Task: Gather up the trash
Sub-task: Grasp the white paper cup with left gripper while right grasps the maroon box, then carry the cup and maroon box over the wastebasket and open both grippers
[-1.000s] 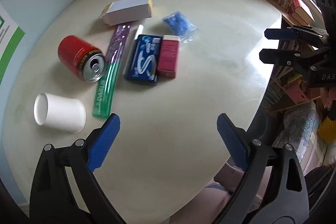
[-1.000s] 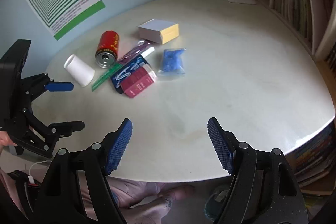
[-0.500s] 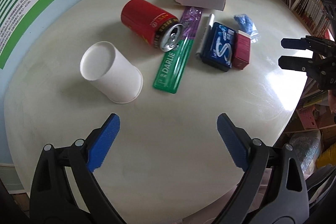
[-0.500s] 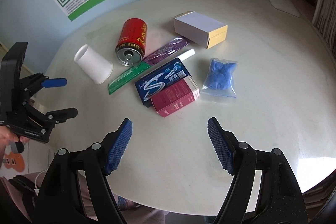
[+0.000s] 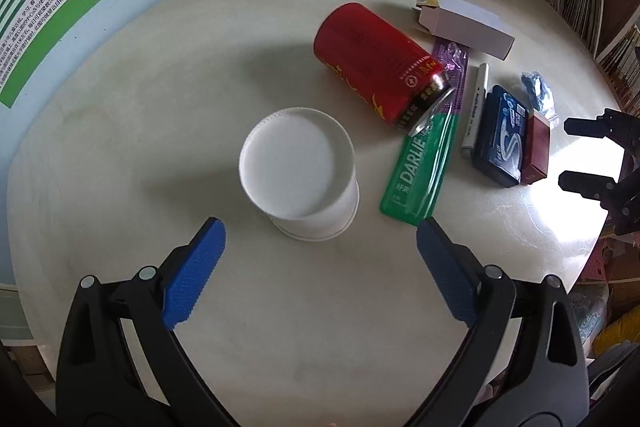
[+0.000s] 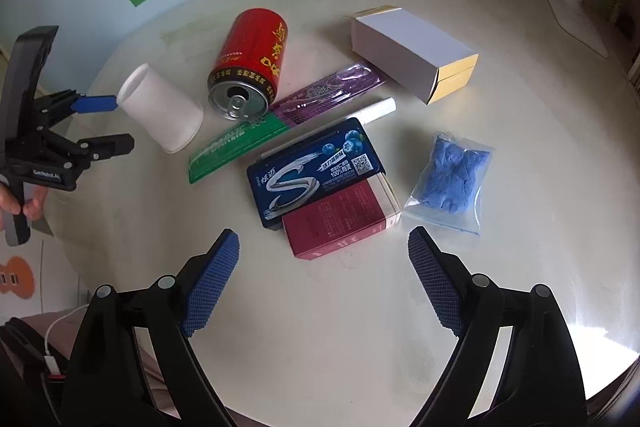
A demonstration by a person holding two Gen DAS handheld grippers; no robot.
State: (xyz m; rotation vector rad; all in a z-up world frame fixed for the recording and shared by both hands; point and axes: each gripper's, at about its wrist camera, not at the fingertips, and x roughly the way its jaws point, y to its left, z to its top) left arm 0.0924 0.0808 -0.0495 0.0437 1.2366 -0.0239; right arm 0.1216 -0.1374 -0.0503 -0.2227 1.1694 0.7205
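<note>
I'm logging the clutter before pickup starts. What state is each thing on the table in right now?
paper cup: upside down, mouth on the table
red can: on its side, tab opened
white box: lying flat, end flap open
gum pack: flat, overlapping the maroon box
blue-filled bag: lying flat
left gripper: open, empty
right gripper: jaws opening, empty
</note>
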